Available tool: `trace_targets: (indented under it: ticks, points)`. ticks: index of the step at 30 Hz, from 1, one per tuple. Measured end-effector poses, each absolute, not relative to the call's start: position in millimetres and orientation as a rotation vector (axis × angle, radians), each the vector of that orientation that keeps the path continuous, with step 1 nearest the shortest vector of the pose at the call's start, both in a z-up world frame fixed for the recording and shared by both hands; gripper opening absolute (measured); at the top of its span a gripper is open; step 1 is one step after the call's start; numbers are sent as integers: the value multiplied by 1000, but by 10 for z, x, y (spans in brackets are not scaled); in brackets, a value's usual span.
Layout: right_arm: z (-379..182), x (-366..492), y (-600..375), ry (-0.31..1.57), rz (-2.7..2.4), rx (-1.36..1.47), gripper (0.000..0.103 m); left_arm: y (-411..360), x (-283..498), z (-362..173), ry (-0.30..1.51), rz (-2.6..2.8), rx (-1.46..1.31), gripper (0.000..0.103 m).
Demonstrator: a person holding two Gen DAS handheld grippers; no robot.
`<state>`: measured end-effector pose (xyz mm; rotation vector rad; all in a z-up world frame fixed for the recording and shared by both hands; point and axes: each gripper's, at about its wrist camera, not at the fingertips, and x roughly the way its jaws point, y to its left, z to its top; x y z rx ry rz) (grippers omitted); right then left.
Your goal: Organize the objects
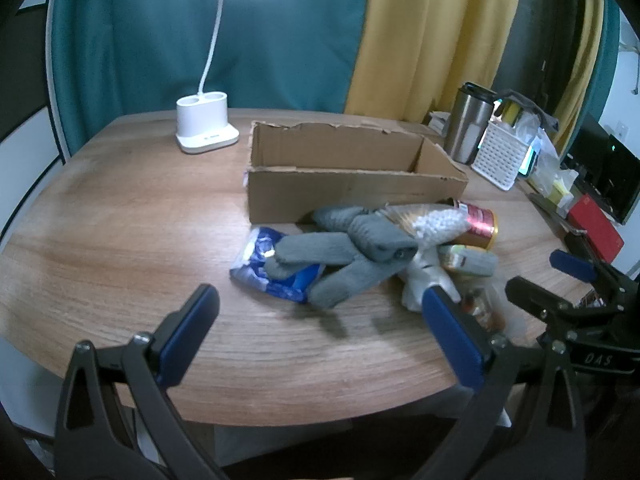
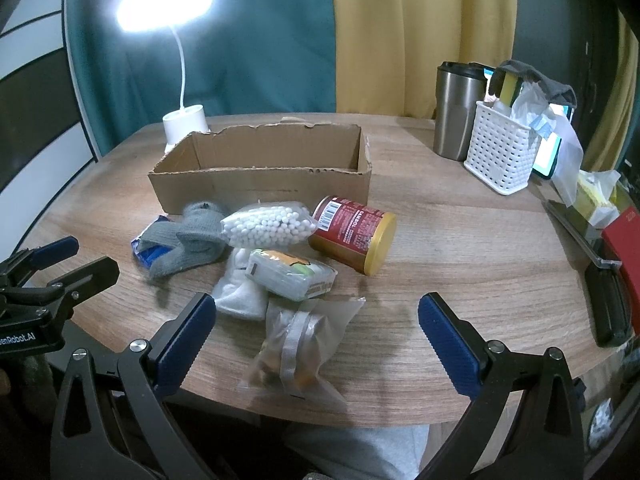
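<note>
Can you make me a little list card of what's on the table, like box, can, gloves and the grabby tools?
box: cardboard box, open on top, looks empty
can: red can, lying on its side in front of the box
gloves: grey gloves, over a blue packet
bag: clear bag, nearest the right tool
tools: left tool and right tool open, holding nothing

one box (image 2: 260,184), one can (image 2: 354,234), two gloves (image 2: 188,240)

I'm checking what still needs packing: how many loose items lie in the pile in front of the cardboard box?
7, though more may be hidden beneath: grey gloves, blue packet under them, bead bag, red can, white cloth, small plastic box, clear snack bag nearest.
</note>
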<state>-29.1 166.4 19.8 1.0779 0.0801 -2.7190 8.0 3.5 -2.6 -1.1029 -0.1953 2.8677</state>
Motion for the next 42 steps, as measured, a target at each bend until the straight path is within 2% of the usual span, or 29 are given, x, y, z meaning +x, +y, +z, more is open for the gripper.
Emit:
trace_targets:
  ticks: [42]
  points:
    - [204, -267, 1645, 79, -2720, 1078, 103, 7, 98, -27, -199, 2882, -1107, 102]
